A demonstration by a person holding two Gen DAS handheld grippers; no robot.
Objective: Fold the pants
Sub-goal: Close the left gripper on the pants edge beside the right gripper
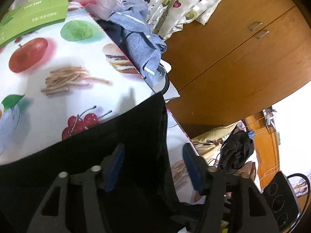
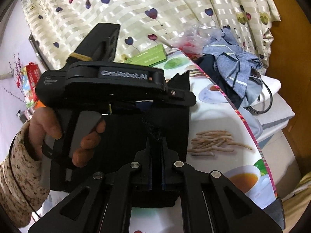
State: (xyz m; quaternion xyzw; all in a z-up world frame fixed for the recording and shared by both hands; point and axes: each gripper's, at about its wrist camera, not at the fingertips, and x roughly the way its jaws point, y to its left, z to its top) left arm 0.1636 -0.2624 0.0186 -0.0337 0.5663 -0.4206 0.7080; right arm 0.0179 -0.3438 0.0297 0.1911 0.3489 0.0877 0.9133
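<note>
pants (image 2: 124, 136) black, on table (image 2: 223, 120) | right hand-held gripper (image 2: 155, 145) pinching pants | left hand-held gripper (image 1: 153, 155) spread | blue cloth (image 2: 233, 66) nearby

My left gripper (image 2: 175, 93) hides far part of black pants (image 2: 120, 136). My right pads' tips buried in pants fold, grip point unseen. Green box (image 1: 33, 19) cut off at picture edge, print too blurred to read. Table's (image 1: 81, 89) near edge unseen under pants.
</note>
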